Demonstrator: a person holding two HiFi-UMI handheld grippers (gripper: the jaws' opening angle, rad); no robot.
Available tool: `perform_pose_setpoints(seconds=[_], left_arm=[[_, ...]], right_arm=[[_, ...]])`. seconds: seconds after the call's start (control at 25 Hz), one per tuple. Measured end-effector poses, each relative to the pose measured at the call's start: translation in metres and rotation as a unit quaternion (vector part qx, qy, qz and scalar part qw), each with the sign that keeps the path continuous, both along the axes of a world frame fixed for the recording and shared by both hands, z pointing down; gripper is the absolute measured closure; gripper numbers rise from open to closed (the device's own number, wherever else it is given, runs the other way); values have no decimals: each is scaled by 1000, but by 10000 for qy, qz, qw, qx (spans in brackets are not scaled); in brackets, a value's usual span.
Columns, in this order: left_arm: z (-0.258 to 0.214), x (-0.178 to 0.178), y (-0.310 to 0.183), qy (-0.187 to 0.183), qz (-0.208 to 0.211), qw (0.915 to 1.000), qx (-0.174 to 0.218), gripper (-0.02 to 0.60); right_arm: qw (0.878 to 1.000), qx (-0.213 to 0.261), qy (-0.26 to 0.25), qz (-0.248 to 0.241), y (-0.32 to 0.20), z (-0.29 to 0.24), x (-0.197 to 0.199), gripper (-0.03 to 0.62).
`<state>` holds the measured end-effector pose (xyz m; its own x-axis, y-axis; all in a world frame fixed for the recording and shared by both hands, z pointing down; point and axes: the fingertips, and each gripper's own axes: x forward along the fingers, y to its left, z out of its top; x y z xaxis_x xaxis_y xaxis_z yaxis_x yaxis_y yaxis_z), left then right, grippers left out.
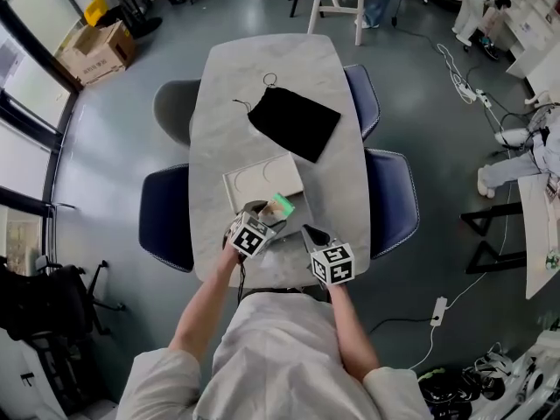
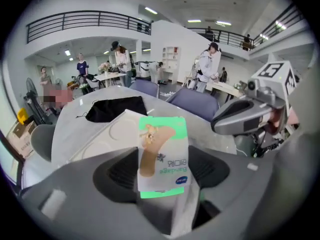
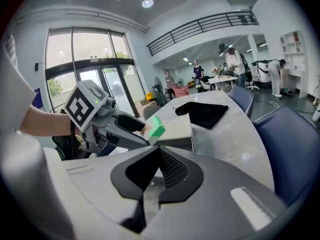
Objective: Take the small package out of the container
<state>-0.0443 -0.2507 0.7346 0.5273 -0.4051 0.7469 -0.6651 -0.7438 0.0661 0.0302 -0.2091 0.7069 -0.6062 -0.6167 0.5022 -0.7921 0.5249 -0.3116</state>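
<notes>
Green-and-white small package [image 2: 163, 156] is clamped in the left hand-held gripper [image 2: 165, 184], apparently lifted just clear of the white container [image 1: 262, 182] at its 12 o'clock. At 3 o'clock, the right hand-held gripper [image 3: 156, 171] has its jaws together, empty.

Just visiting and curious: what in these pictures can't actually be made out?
Green-and-white bandage package: head view shows only a corner; the left gripper covers the rest.
White moulded tray container: near edge hidden behind that gripper, head view.
Black cloth pouch: contents unseen in every view.
</notes>
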Motion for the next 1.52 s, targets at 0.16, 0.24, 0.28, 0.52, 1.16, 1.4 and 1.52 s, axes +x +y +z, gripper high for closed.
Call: perform_pose_setpoints(seconds=[0.16, 0.24, 0.28, 0.52, 1.16, 1.4, 1.52], left_arm=[[-12, -12, 0, 435, -539, 9974, 185, 221], [-22, -16, 4, 687, -837, 9938, 241, 221], [-27, -18, 7, 808, -976, 9916, 277, 221], [-53, -25, 21, 1298, -1447, 9795, 536, 221], [-77, -69, 72, 1701, -1937, 9615, 956, 219], [-75, -87, 90, 1670, -2028, 9604, 928, 219], [-78, -89, 97, 1771, -2114, 9558, 1017, 219]], right_arm=[[10000, 4, -2, 92, 7, -2, 1, 592], [9998, -68, -71, 146, 15, -5, 3, 592], [9997, -69, -111, 207, 19, -7, 5, 592], [9980, 23, -183, 608, 27, -21, 17, 592], [9857, 408, -157, 1626, 41, -50, 6, 592], [9809, 347, -278, 1893, 65, -39, -1, 592], [9836, 282, -335, 1748, 73, -35, -7, 592]])
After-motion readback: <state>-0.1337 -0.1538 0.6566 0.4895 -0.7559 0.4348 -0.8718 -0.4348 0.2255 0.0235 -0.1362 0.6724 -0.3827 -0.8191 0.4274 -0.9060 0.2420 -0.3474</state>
